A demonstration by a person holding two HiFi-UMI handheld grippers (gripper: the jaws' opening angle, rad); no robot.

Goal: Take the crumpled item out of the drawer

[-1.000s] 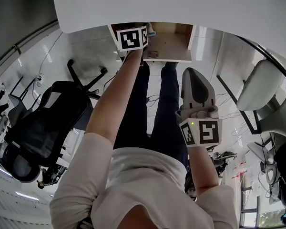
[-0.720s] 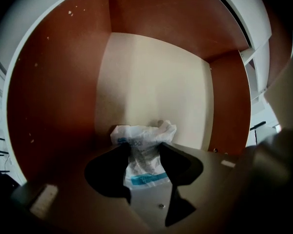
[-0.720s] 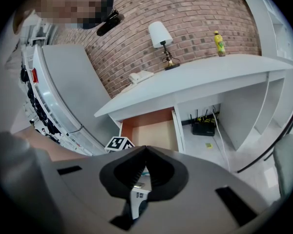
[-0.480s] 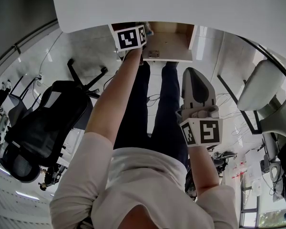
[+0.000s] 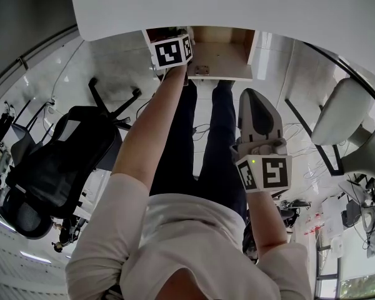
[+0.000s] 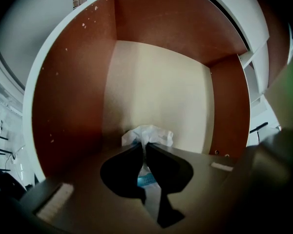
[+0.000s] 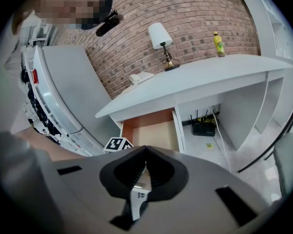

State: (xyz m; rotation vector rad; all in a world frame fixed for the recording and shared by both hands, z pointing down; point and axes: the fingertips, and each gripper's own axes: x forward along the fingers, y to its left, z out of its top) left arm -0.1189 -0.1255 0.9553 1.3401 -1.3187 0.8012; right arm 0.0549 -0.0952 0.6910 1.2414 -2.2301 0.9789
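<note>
Crumpled item (image 6: 149, 133) in drawer (image 6: 68, 106), left gripper (image 6: 144, 146) stretched inside, jaws closing on it

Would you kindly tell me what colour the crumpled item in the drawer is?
The crumpled item is white, with some blue; clearest in the left gripper view.

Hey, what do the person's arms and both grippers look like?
The left gripper, jaws closing on the crumpled item, and right gripper have dark curved jaws on grey bodies. Each carries a white cube with black square markers; the right one's shows a green light. The person wears a pale short-sleeved top.
</note>
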